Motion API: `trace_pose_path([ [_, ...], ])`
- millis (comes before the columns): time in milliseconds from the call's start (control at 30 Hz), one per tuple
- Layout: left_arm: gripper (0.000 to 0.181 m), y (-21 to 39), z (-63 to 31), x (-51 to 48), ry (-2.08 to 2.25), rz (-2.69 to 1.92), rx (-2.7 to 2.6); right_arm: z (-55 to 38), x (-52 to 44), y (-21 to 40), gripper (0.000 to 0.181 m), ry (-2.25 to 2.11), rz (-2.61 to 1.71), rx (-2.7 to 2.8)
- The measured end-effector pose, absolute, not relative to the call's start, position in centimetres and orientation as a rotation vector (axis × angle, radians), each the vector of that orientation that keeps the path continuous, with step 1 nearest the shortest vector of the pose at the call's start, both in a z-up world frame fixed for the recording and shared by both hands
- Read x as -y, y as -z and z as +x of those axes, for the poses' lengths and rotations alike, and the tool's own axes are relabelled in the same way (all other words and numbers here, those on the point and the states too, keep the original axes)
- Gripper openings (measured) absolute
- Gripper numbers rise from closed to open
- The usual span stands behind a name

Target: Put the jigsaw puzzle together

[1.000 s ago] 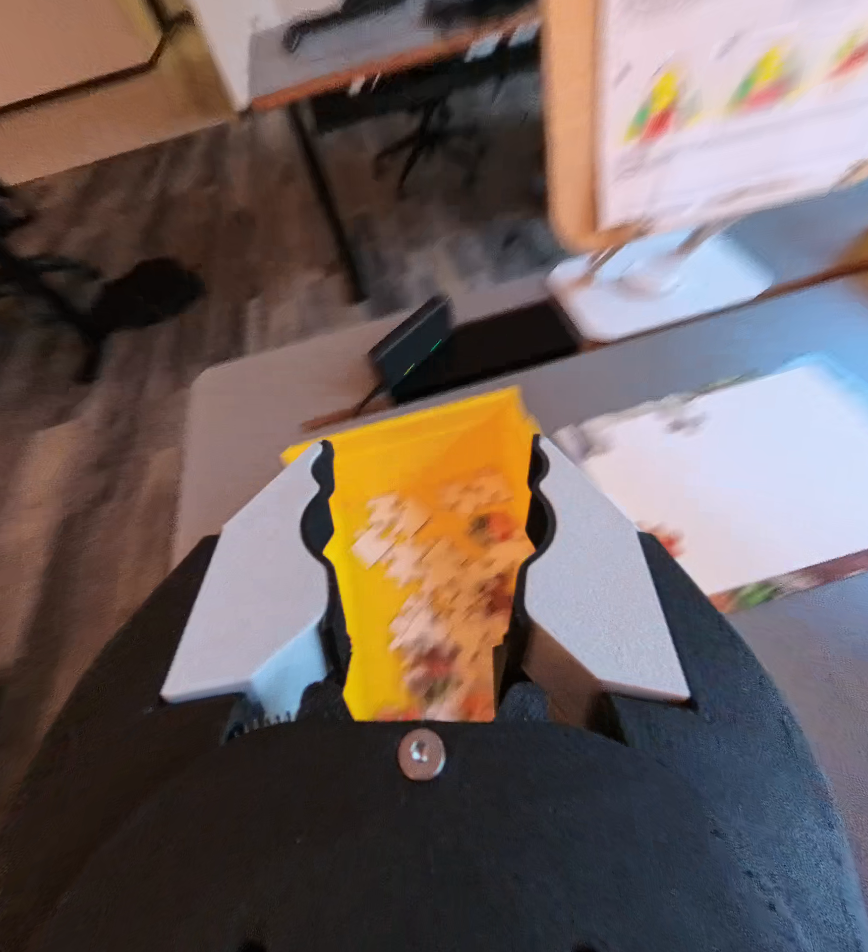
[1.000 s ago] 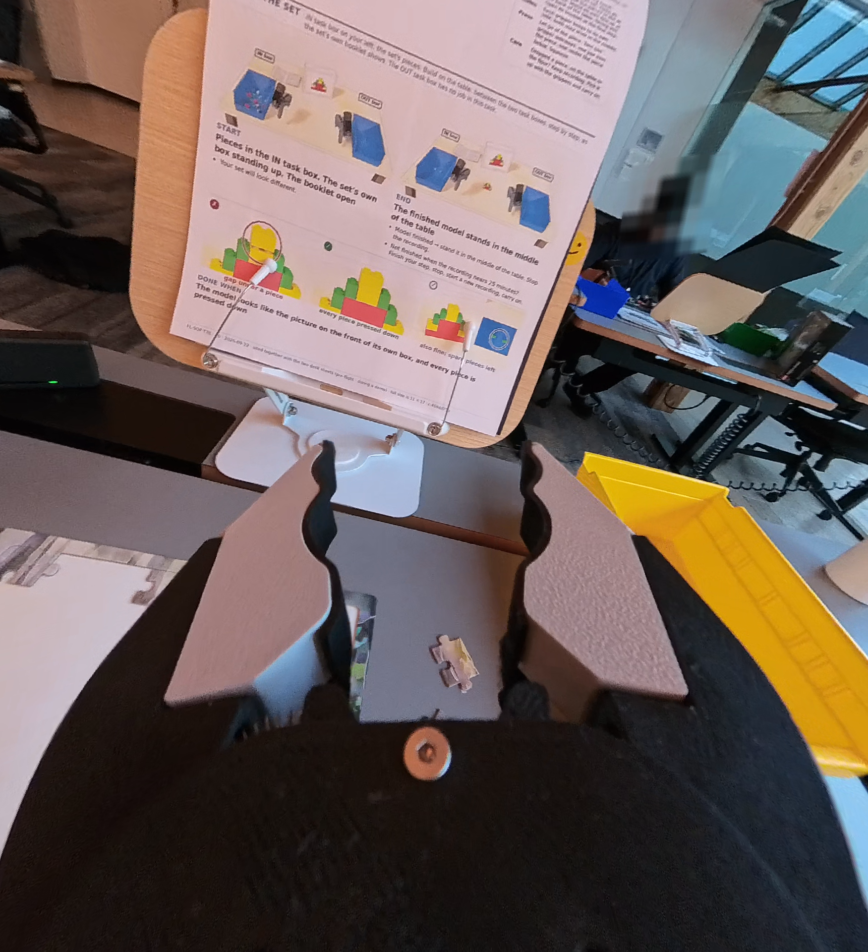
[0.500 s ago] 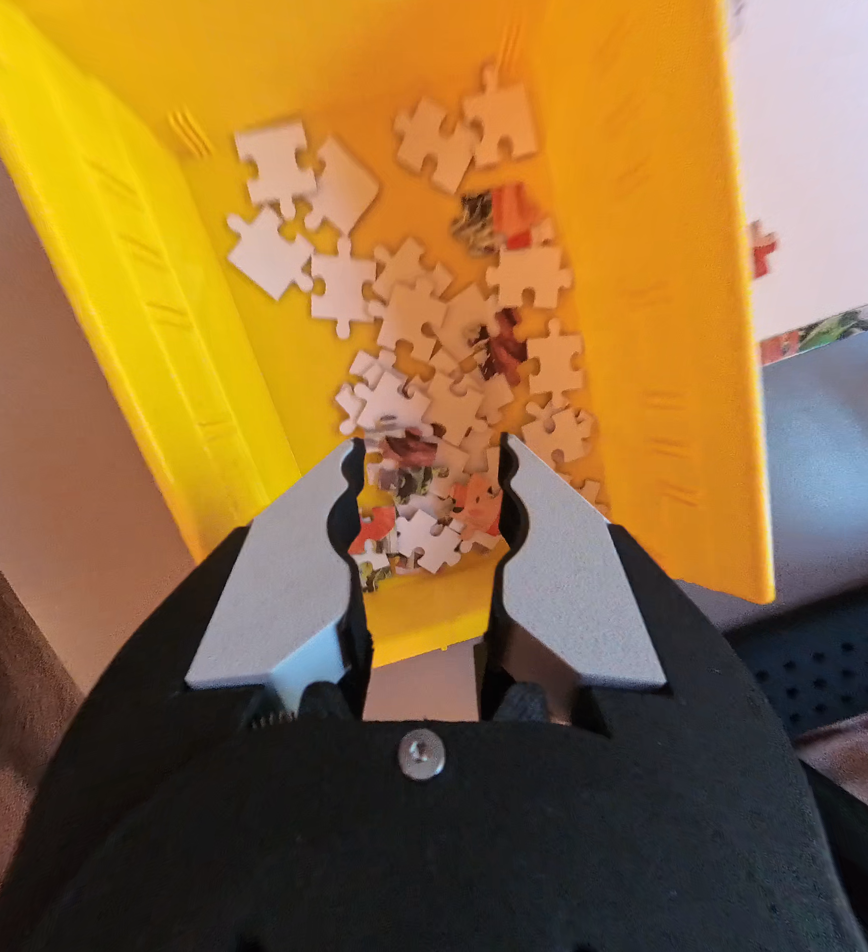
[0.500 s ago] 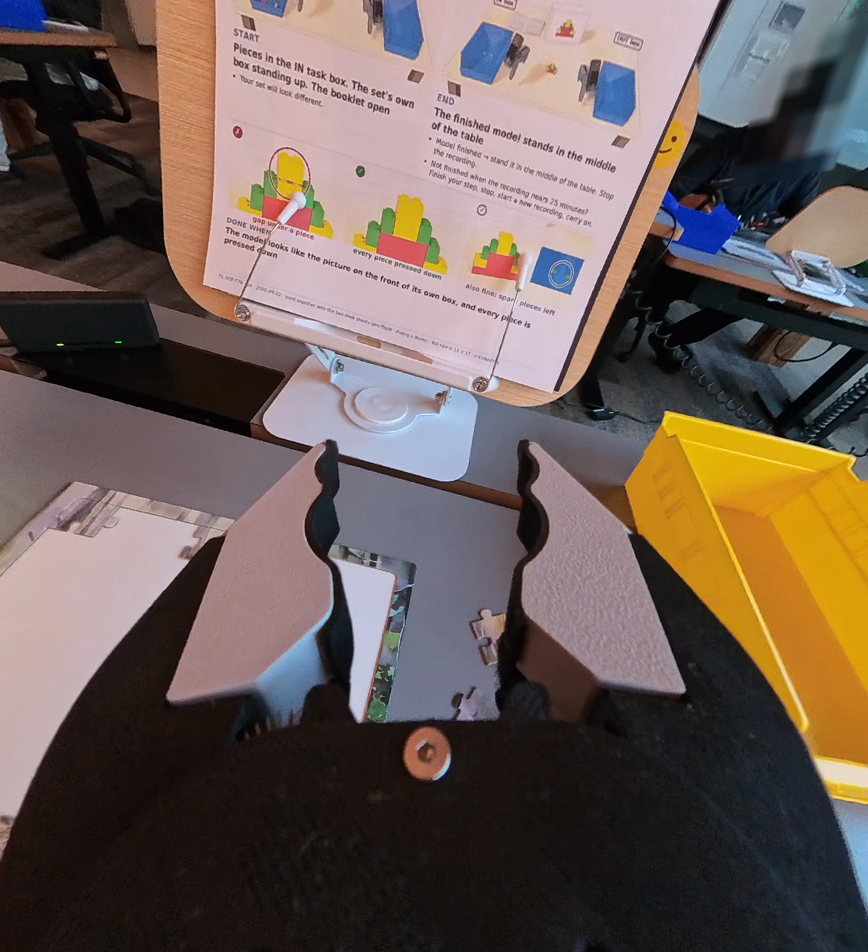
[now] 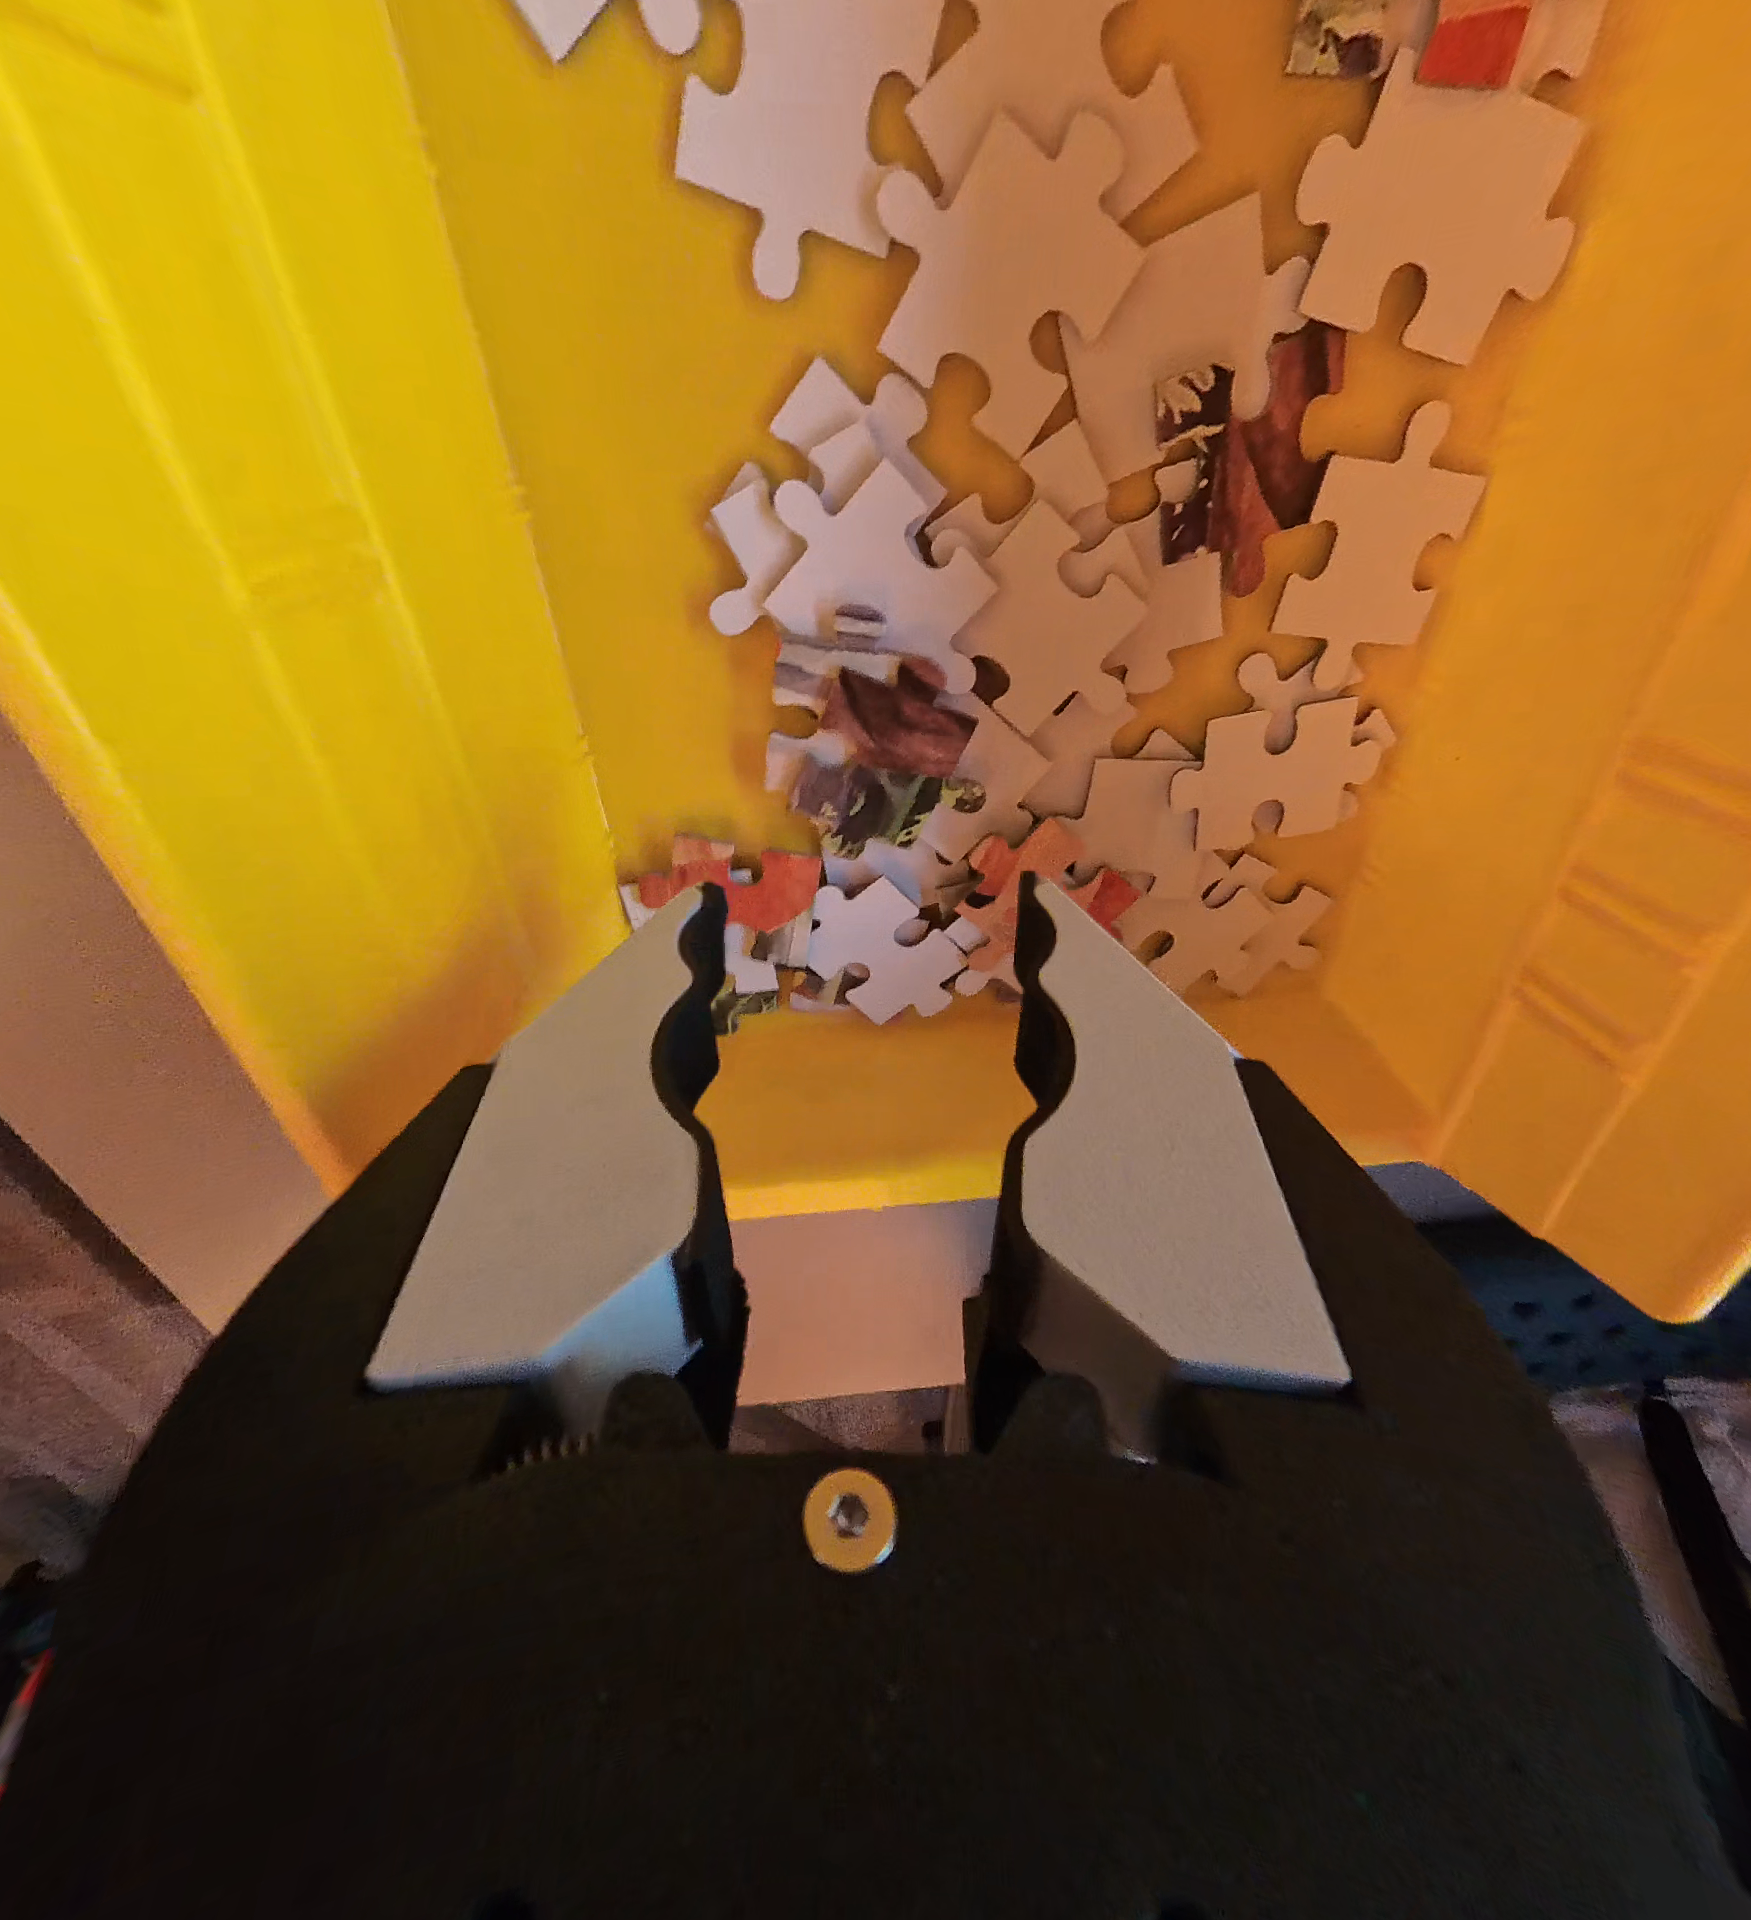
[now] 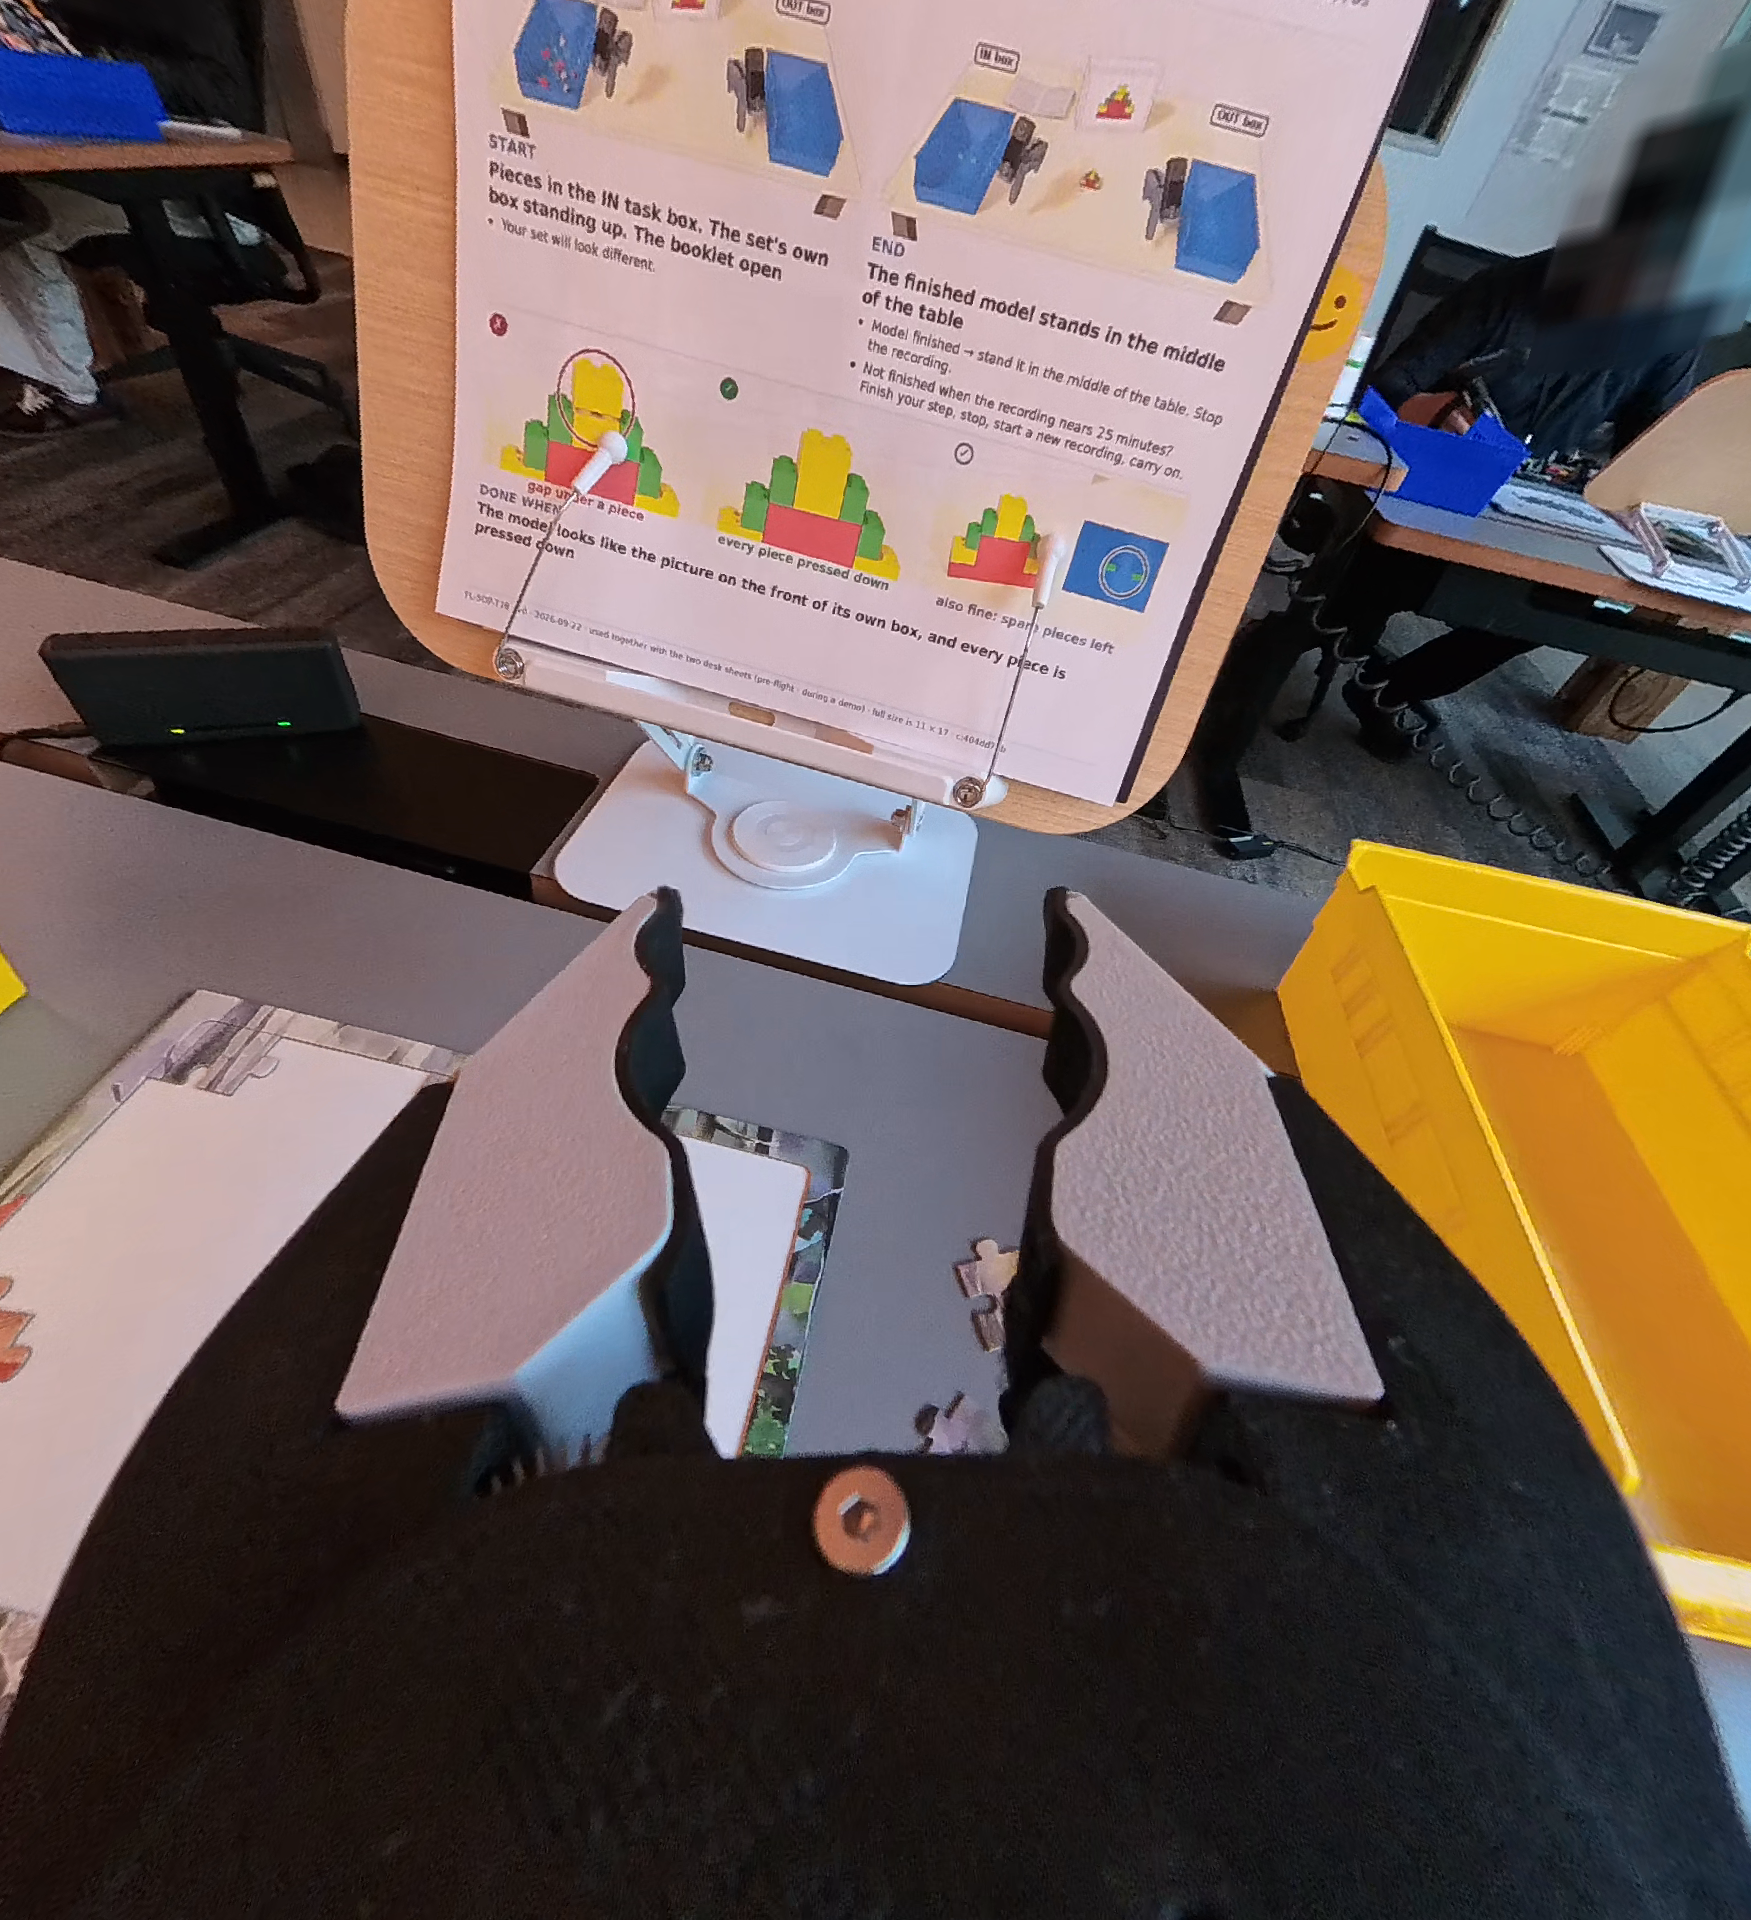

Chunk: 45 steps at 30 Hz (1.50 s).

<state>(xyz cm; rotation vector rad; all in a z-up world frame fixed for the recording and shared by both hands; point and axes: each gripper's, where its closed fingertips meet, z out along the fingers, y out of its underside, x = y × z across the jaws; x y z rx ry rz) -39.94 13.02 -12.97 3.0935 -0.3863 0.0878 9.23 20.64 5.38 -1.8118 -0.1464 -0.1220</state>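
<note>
The left gripper [image 5: 866, 914] has its jaws wide and empty, just above the puzzle pieces [image 5: 1079, 582] heaped in a yellow bin [image 5: 258, 540]. The right gripper [image 6: 860, 914] hangs with jaws wide and empty over the tabletop [image 6: 912, 1060], with two loose pieces [image 6: 985, 1268] below, the puzzle board [image 6: 175, 1247] to their left and an empty yellow bin [image 6: 1577, 1143] to their right.

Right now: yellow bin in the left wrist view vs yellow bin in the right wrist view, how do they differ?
The left-view bin holds a heap of loose puzzle pieces, mostly blank side up; the right-view bin shows nothing inside in its visible part. The left gripper points straight into its bin, tips over the pieces; the right gripper sits beside its bin, over the grey table. Both bins are yellow plastic with ribbed walls.
</note>
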Motion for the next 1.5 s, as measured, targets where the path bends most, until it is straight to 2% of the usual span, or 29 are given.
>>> trace_pose_path([
  [200, 0.060, 14.2, -40.8, -11.3, 0.023, 3.055, 0.331, 9.0, -20.6, -5.4, 0.069, 0.088, -1.812, 0.149],
  [600, 0.048, 16.3, -42.2, -11.7, 0.081, 2.973, 0.280, 9.0, -20.4, -6.0, 0.069, 0.070, -1.796, 0.152],
  [1100, 0.009, 16.0, -42.6, -11.6, 0.059, 2.981, 0.330, 8.2, -20.0, -6.8, 0.069, 0.065, -1.771, 0.184],
  [1167, 0.016, 15.6, -42.4, -11.5, 0.056, 2.998, 0.319, 8.2, -19.9, -6.8, 0.069, 0.067, -1.769, 0.186],
  [1200, 0.031, 15.3, -42.2, -11.3, 0.051, 3.002, 0.298, 8.2, -19.9, -6.8, 0.069, 0.068, -1.769, 0.187],
  [1267, 0.048, 14.7, -42.3, -11.0, 0.077, 3.008, 0.270, 8.2, -19.9, -6.9, 0.069, 0.065, -1.768, 0.187],
  [1367, 0.051, 14.7, -42.6, -10.4, 0.109, 2.987, 0.216, 8.0, -19.9, -6.9, 0.069, 0.060, -1.766, 0.192],
  [1500, 0.043, 15.7, -42.7, -9.6, 0.062, 2.925, 0.143, 7.9, -19.8, -7.1, 0.069, 0.064, -1.759, 0.201],
])
